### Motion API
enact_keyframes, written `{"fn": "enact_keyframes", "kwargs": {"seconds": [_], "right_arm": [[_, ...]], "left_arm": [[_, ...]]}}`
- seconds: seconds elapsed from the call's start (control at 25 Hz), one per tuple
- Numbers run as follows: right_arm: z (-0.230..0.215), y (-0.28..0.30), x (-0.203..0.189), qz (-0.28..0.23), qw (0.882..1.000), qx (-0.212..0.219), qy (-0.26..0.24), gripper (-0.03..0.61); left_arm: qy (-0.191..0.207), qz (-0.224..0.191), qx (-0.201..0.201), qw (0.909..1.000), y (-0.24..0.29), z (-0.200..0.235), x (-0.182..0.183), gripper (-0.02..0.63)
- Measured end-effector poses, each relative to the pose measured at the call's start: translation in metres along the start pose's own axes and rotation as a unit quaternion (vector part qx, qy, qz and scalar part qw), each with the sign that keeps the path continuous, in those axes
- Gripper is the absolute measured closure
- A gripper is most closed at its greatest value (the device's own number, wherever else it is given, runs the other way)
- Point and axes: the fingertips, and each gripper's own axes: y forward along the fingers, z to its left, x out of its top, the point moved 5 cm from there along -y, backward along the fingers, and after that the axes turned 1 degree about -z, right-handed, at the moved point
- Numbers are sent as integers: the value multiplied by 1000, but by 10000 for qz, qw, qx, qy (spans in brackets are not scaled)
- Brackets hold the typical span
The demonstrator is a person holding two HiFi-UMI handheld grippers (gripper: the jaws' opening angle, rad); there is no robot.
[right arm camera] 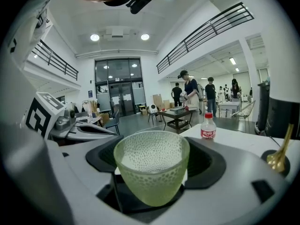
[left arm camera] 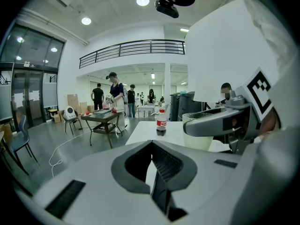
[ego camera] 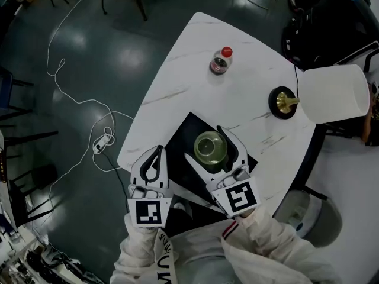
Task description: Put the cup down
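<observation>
A pale green dimpled glass cup (ego camera: pixel 211 147) (right arm camera: pixel 151 165) stands upright between the jaws of my right gripper (ego camera: pixel 204 143) (right arm camera: pixel 152 157), which is shut on it from both sides. The cup is over a black mat (ego camera: pixel 182 134) at the near edge of the white marble table (ego camera: pixel 195 70). Whether its base touches the mat I cannot tell. My left gripper (ego camera: pixel 157 152) (left arm camera: pixel 152 146) hangs just left of the mat at the table's near edge, shut and empty. In the left gripper view the cup (left arm camera: pixel 199 134) and the right gripper (left arm camera: pixel 220 121) show to the right.
A small cola bottle with a red cap (ego camera: pixel 221 61) (right arm camera: pixel 207 126) stands near the table's far side. A lamp with a white shade (ego camera: pixel 331 93) and a round black base (ego camera: pixel 283 102) is at the right. A white cable (ego camera: pixel 77 99) lies on the floor to the left.
</observation>
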Motion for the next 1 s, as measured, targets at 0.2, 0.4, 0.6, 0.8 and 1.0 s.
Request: {"fn": "enact_keyframes", "kwargs": {"seconds": [0.2,0.4,0.6,0.8,1.0], "right_arm": [[0,8,-12,17,10000,15,-9,176],[-3,14,-20,-20,10000,42,-3,176],[-3,22,-31,18,10000,80,37,176],[2,25,-36,40,9999,101,48,176],[4,33,-40,55,9999,107,-34,176]], "left_arm": [[-4,-23,22,10000,6,0,-7,603],[-69,-39,57,10000,13,-3,-13,603],[-37,11,36,10000,18,-4,-20,603],[-101,53,75,9999,13,-3,-27,603],[-134,112,91,9998,12,1,-31,603]]}}
